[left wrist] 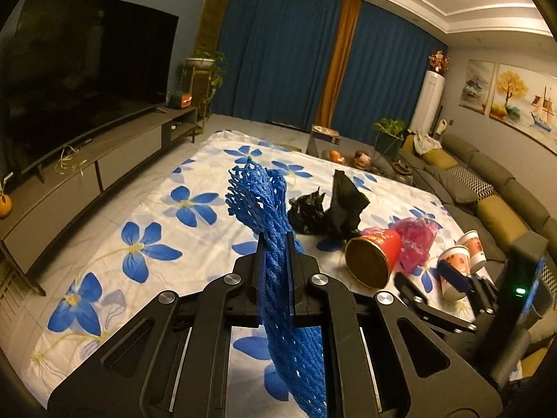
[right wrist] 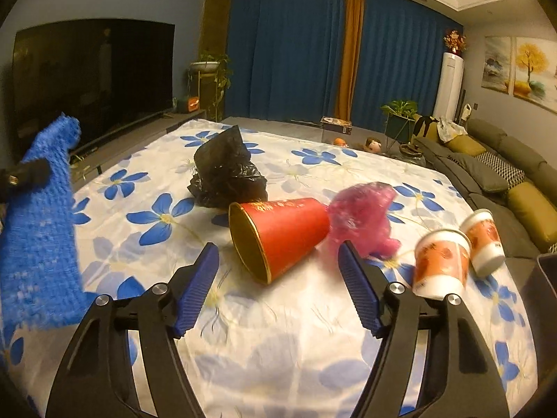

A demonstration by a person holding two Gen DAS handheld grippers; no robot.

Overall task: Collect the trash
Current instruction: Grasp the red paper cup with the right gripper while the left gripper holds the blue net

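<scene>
1. Your left claw (left wrist: 275,244) is pinching a blue foam net (left wrist: 257,202); its two ends stick out past the jaws, one toward the camera and one pointing up and away.
2. Your right claw (right wrist: 278,261) is spread, with nothing between the blue pads (right wrist: 198,289); it hangs just over the flowered sheet (right wrist: 278,348) that covers the bed.
3. Just beyond the right claw a red paper cup (right wrist: 278,233) lies on its side, its gold-lined mouth turned toward you and to the left.
4. Touching the red cup's far right end is a crumpled pink plastic bag (right wrist: 362,216).
5. To the right of those, near the bed's right edge, two white-and-orange paper cups (right wrist: 442,261) lie tipped over side by side.
6. Behind the red cup sits a crumpled black plastic bag (right wrist: 226,174), close to it; whether they touch you cannot tell.
7. Far left stands a dark television (right wrist: 94,80) on a low cabinet (left wrist: 104,160).
8. Blue curtains (right wrist: 289,48) close the far wall.
9. A grey sofa (right wrist: 504,174) runs along the right.
</scene>
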